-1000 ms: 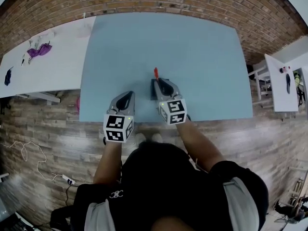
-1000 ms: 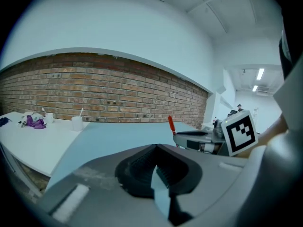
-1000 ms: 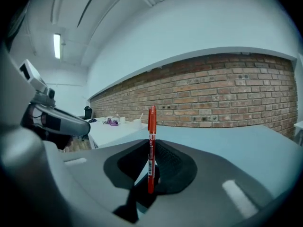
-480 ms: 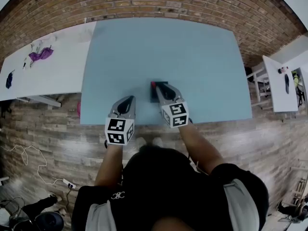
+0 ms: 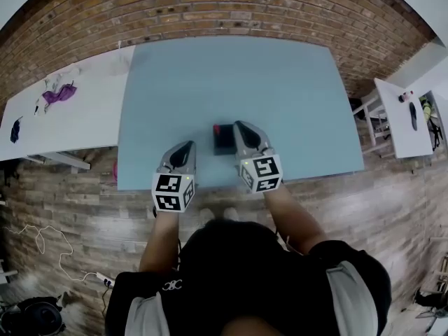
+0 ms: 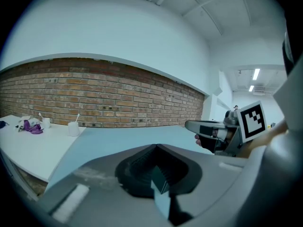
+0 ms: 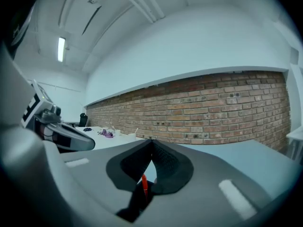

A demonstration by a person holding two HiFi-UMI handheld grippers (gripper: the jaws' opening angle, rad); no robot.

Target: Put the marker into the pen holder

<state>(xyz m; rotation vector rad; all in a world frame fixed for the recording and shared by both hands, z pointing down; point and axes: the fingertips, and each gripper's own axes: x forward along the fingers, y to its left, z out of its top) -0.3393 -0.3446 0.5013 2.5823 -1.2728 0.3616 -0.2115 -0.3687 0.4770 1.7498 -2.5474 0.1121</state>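
A dark pen holder (image 5: 224, 140) stands on the blue table (image 5: 210, 75) near its front edge. A red marker (image 5: 216, 127) sticks up from the holder's left corner. My right gripper (image 5: 243, 125) hovers just right of the holder; its jaws have just been closing and now stand shut with nothing between them. In the right gripper view the marker (image 7: 144, 184) and the holder (image 7: 134, 203) show below the closed jaws of the right gripper (image 7: 151, 144). My left gripper (image 5: 184, 148) stays at the table's front edge, left of the holder, and in its own view the left gripper (image 6: 154, 148) is shut and empty.
A white table (image 5: 77, 96) with small items, a purple one (image 5: 59, 93) among them, adjoins the blue table on the left. A brick wall (image 5: 210, 9) runs behind. White furniture (image 5: 402, 114) stands at the right. The floor below the table's front edge is wood.
The marker has gone down from above the holder into it. The right gripper has let it go, closed, and moved up and to the right of the holder. The left gripper has barely moved.
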